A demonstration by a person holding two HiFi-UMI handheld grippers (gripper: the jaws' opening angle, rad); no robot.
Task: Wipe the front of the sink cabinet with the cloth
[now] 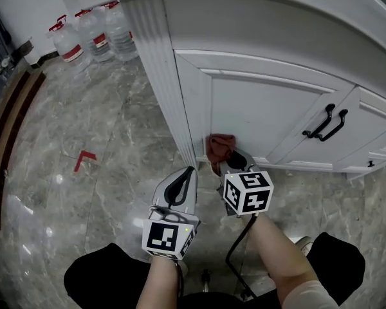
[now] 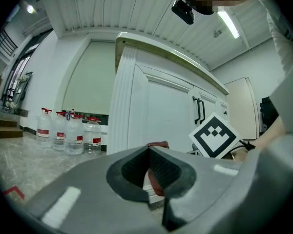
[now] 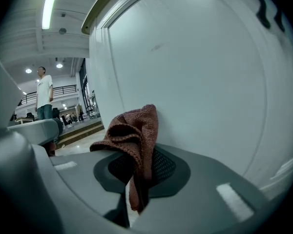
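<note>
The cloth (image 3: 136, 130) is a reddish-brown knit rag, bunched into loose folds and pinched between the jaws of the right gripper (image 3: 136, 172). Its upper end rests against the cabinet (image 3: 200, 82). The cabinet front is white and panelled, with black handles (image 1: 326, 122). The cloth sits low, at a door's bottom corner.

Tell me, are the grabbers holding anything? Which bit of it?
The right gripper is shut on the reddish-brown knitted cloth, pinching its lower folded end; the bunched top touches the white cabinet door. The left gripper is shut, empty.
</note>
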